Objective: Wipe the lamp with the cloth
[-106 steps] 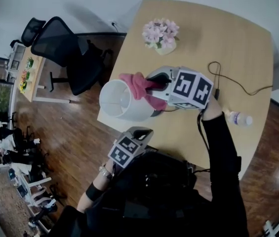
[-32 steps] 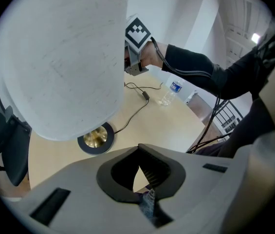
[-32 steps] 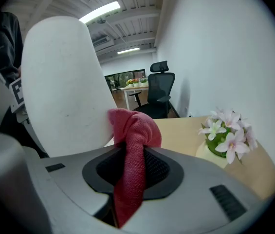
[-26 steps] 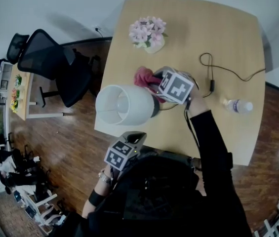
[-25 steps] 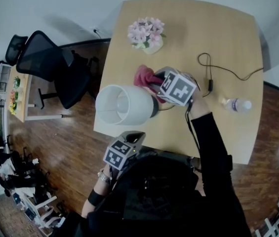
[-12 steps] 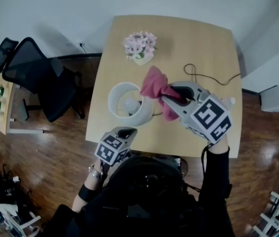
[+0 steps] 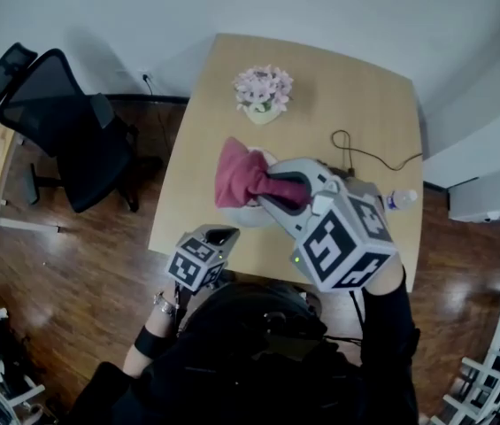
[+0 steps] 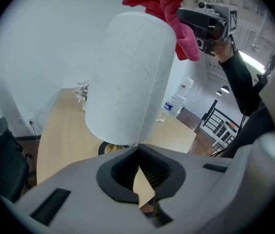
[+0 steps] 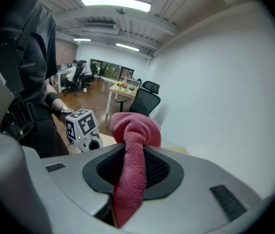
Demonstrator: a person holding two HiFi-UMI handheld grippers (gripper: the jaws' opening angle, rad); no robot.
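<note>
The white lamp shade (image 8: 127, 77) stands upright on the wooden table (image 7: 356, 104), its dark base (image 8: 109, 148) just beyond my left jaws. In the head view the shade (image 7: 242, 214) is mostly hidden under the pink cloth (image 7: 236, 175). My right gripper (image 7: 267, 184) is shut on that cloth (image 9: 132, 169) and holds it over the shade's top rim; I cannot tell whether they touch. In the left gripper view the cloth (image 8: 161, 4) shows at the shade's top. My left gripper (image 7: 203, 257) hovers at the table's near edge, its jaws shut with nothing between them.
A pot of pink flowers (image 7: 263, 91) sits at the table's far side. A black cable (image 7: 356, 153) loops to the right of the lamp, with a water bottle (image 7: 402, 199) at the right edge. A black office chair (image 7: 64, 122) stands on the wooden floor to the left.
My right gripper has risen with the cloth from the shade's side to above its top and rolled over. My left gripper has shifted slightly along the table's near edge.
</note>
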